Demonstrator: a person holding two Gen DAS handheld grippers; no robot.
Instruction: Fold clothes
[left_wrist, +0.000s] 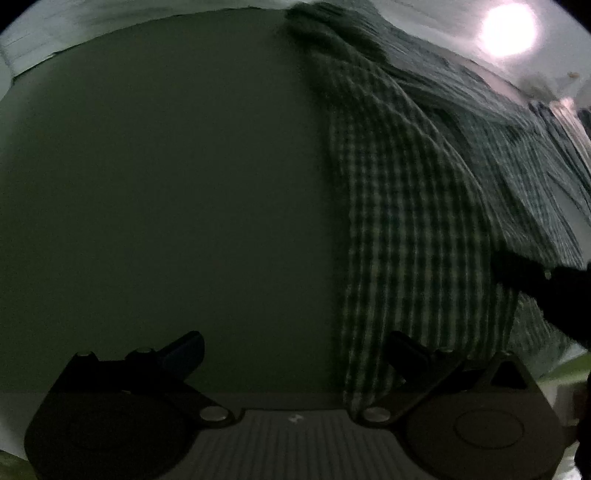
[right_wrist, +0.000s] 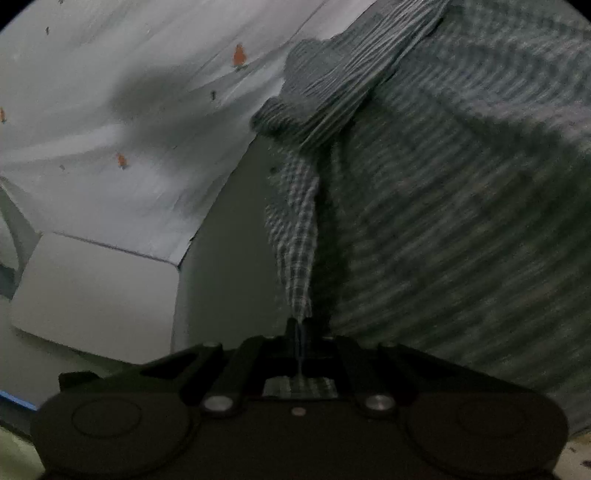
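Observation:
A green-and-white checked shirt (left_wrist: 413, 206) lies on a dark green surface (left_wrist: 166, 192) and fills the right half of the left wrist view. My left gripper (left_wrist: 295, 343) is open wide over the green surface. Its right finger (left_wrist: 402, 347) sits at the shirt's left edge, and nothing is between the fingers. In the right wrist view my right gripper (right_wrist: 300, 328) is shut on a pinched fold of the shirt (right_wrist: 299, 236), which rises in a narrow strip from the fingertips. The rest of the shirt (right_wrist: 461, 229) spreads to the right, blurred.
A pale sheet with small orange marks (right_wrist: 147, 92) lies beyond the green surface's edge. A white boxy object (right_wrist: 92, 291) sits at lower left. A bright lamp glare (left_wrist: 508, 27) shows top right. A dark shape (left_wrist: 557, 295) covers the shirt's right side.

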